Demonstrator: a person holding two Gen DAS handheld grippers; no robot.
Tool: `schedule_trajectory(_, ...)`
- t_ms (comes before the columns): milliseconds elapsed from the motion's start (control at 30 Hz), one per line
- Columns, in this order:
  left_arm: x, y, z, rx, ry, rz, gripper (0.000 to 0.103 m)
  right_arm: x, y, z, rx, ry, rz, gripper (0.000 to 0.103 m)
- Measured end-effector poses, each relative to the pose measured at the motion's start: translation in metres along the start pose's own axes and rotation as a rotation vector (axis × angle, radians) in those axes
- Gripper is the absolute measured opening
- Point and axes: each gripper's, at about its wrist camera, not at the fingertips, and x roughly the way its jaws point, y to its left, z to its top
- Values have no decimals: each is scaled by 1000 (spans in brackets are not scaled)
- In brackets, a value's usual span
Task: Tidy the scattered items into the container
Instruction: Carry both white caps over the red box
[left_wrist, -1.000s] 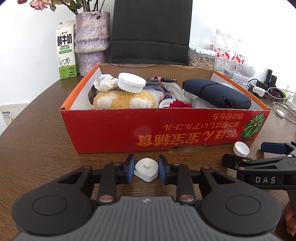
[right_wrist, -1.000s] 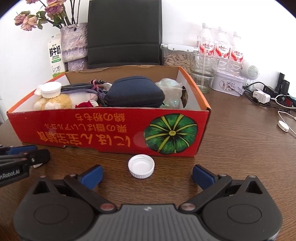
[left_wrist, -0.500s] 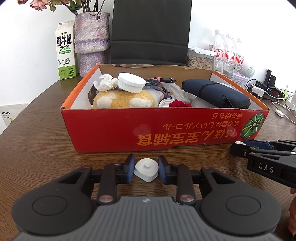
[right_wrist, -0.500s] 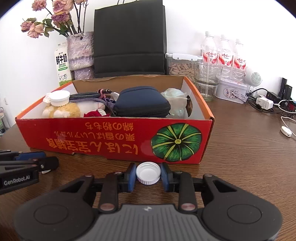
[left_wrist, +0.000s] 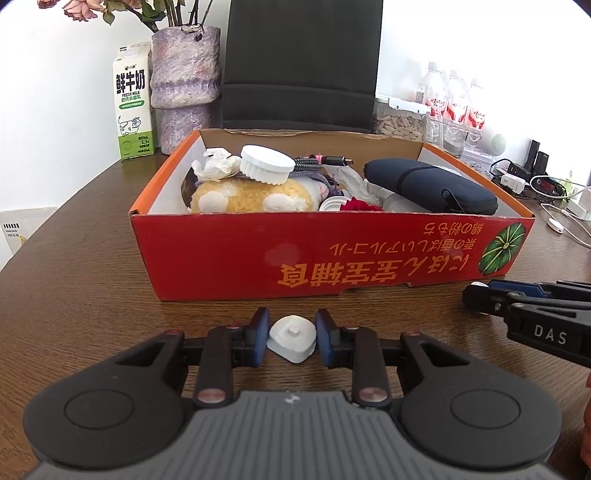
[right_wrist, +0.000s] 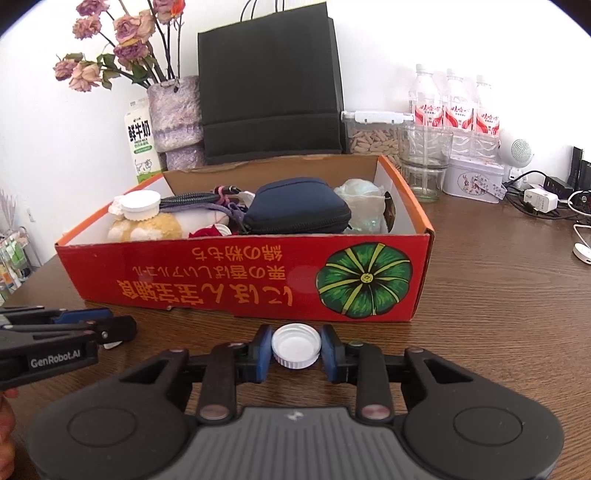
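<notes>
- Left wrist view: the left tool (left_wrist: 291, 338) sits low over the brown surface (left_wrist: 92, 266), just in front of the red cardboard box (left_wrist: 332, 258). Its blue pads are closed on a small white square cap (left_wrist: 291, 339), one pad touching each side.
- Same view: the right tool (left_wrist: 476, 295) enters from the right edge, also in front of the box, near its pumpkin-print corner. From this side I cannot tell how its jaws stand.
- Right wrist view: the right tool (right_wrist: 296, 349) is in front of the box, below the green pumpkin print. Its jaws have just been closing, and both pads now press on a round white bottle cap (right_wrist: 296, 345), open side up.
- Right wrist view: the left tool (right_wrist: 110, 328) shows at the left edge, in front of the box's left half.
- Inside the box: a yellow plush toy (left_wrist: 251, 197) at the left end with a white ribbed lid (left_wrist: 266, 164) on top; a dark blue zip pouch (left_wrist: 428, 184) at the right end; a braided cable (left_wrist: 321, 160) along the back wall; a red item between plush and pouch.
- Behind the box: a milk carton (left_wrist: 133, 103), a purple vase (left_wrist: 184, 85) and a black paper bag (right_wrist: 271, 81).
</notes>
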Motion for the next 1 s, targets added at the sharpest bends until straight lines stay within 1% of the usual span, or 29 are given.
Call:
schedule_trajectory(67,-3,1,-1,-3,-7,2,28,-7,1,-2,-12,-25,-5,27)
schedule_trajectory(233,-19,2,-4,10,-61,14,28,-26,8,-8,-50,-81,0,27)
schedule_trajectory(367,-37,1,-2,0,-117,16,28,-42,14,-10,-62,-129,26,27)
schedule_trajectory(433,-49,-1,2,-1,-154,3,28,-50,18,-6,-72,-161,40,27)
schedule_trajectory(600,-73,-5,28,4,-261,-19,28,-66,31,16,-104,-240,76,27)
schedule_trajectory(733,-80,-6,54,-1,-339,-11,28,-73,43,41,-140,-319,96,27)
schedule_trajectory(800,-80,-4,67,-17,-363,-1,28,-74,48,54,-149,-357,100,27)
schedule_trajectory(867,-76,-1,77,-40,-375,6,28,-71,52,67,-144,-378,109,27)
schedule_trajectory(1000,-58,10,89,-112,-367,13,28,-51,55,85,-110,-374,137,27)
